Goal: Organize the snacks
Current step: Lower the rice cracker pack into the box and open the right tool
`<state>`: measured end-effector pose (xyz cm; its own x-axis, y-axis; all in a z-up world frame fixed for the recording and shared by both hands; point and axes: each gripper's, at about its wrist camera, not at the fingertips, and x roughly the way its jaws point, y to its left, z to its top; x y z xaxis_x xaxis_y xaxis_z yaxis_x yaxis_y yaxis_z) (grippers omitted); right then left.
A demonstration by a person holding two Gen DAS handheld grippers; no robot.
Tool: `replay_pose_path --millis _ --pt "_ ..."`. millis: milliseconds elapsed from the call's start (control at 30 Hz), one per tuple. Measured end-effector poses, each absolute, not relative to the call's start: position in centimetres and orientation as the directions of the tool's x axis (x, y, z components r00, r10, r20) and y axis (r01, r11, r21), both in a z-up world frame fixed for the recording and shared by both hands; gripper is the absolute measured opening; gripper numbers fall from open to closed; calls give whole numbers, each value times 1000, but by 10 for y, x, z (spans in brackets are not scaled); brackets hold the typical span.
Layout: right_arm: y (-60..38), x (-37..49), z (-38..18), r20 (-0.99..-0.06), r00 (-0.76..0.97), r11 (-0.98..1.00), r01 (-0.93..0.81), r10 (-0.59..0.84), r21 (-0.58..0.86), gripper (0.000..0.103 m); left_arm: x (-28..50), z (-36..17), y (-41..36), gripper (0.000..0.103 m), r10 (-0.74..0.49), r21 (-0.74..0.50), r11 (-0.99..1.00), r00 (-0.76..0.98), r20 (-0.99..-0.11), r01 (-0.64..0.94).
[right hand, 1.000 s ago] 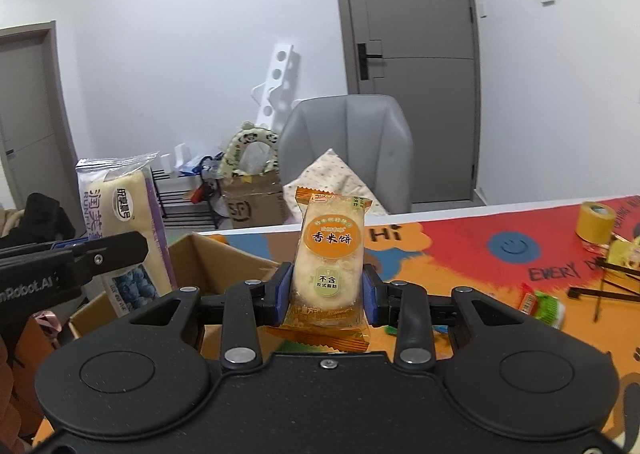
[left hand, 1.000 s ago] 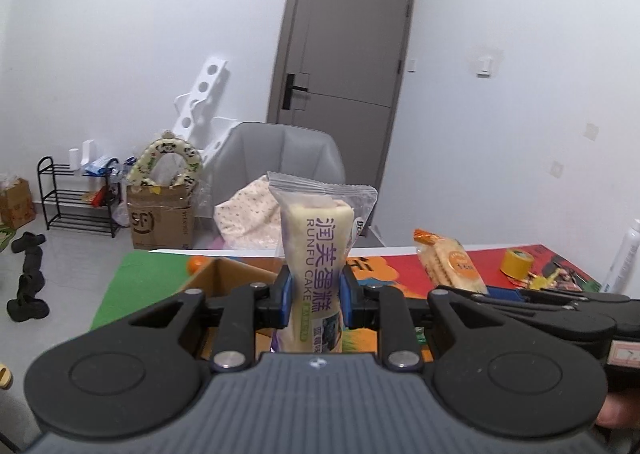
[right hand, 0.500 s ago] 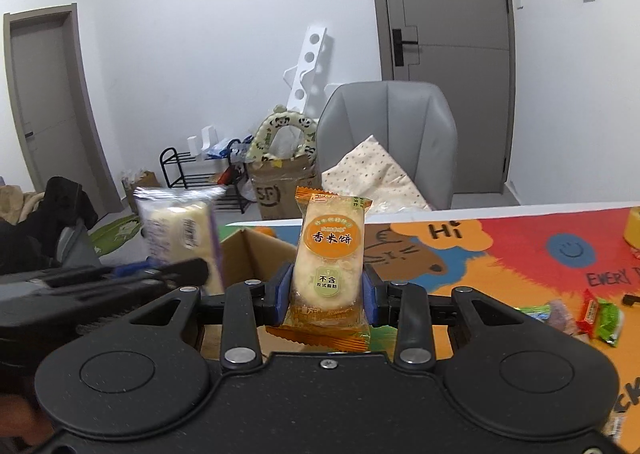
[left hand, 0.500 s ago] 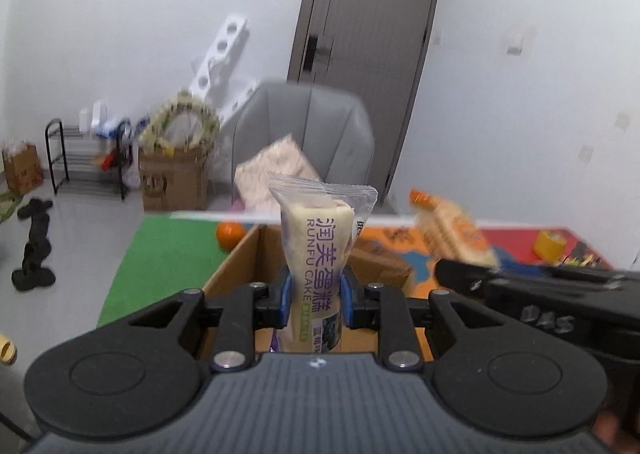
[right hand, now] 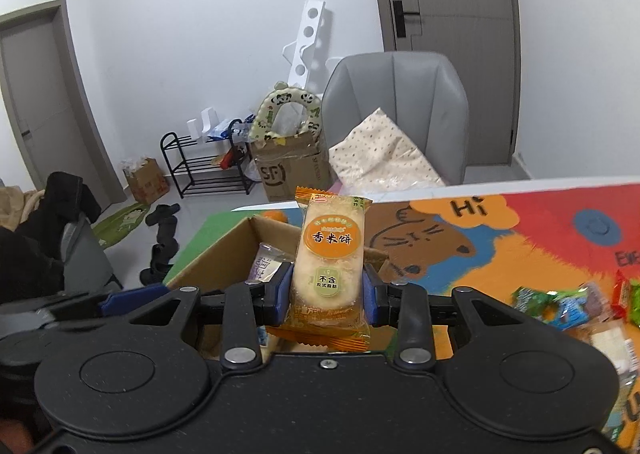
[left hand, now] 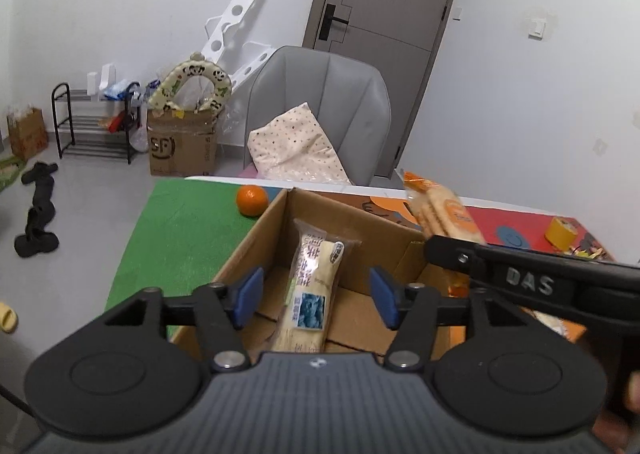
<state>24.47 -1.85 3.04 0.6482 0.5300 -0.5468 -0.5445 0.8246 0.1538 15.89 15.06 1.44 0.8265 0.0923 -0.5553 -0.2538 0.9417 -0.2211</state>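
- Over the open cardboard box [left hand: 280, 238], at centre of the left wrist view: left gripper [left hand: 316, 296], blue pads spread and opening wider, touching nothing.
- Between those pads but clear of both: cake packet [left hand: 314, 286], now lying tilted inside the box, top end toward 12 o'clock; a second ago stood upright, pinched between the pads.
- At 2 o'clock in the same view: right gripper [left hand: 452, 250] reaching in from the right edge, carrying the orange rice cracker packet [left hand: 444, 210] above the box's right wall; a second ago sat further right, over the red mat.
- At 11 o'clock from the box: an orange [left hand: 251, 200] on the green mat [left hand: 180, 230], just beside the box's far left corner.
- Dead centre of the right wrist view: right gripper [right hand: 327, 292] clamped on the rice cracker packet [right hand: 330, 254], held upright, grip unchanged from a second ago.
- Behind that packet, toward 11 o'clock: the box [right hand: 224, 254] with the cake packet [right hand: 266, 264] showing inside; earlier seen held up at 9 o'clock outside the box.
- At 9 o'clock, low: a blue pad of the left gripper [right hand: 120, 300], blurred.
- At 3 o'clock: small wrapped snacks [right hand: 560, 304] scattered on the colourful table mat [right hand: 520, 250], well apart from the box.
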Motion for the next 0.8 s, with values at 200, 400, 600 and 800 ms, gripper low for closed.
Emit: replay_pose_path --millis 200,400,600,800 --pt "-11 254 27 -561 614 814 -538 556 218 35 149 14 149 74 95 -202 948 824 -558 -246" --pt "-11 254 26 -551 627 820 -530 551 215 54 136 7 145 82 131 -174 948 823 -552 -267" --pt "-32 247 26 -546 638 830 -506 543 235 82 130 4 142 88 130 -204 940 838 -529 -274" --pt "-73 243 21 -547 678 870 -415 491 266 100 125 2 128 92 138 -204 940 851 -506 -274"
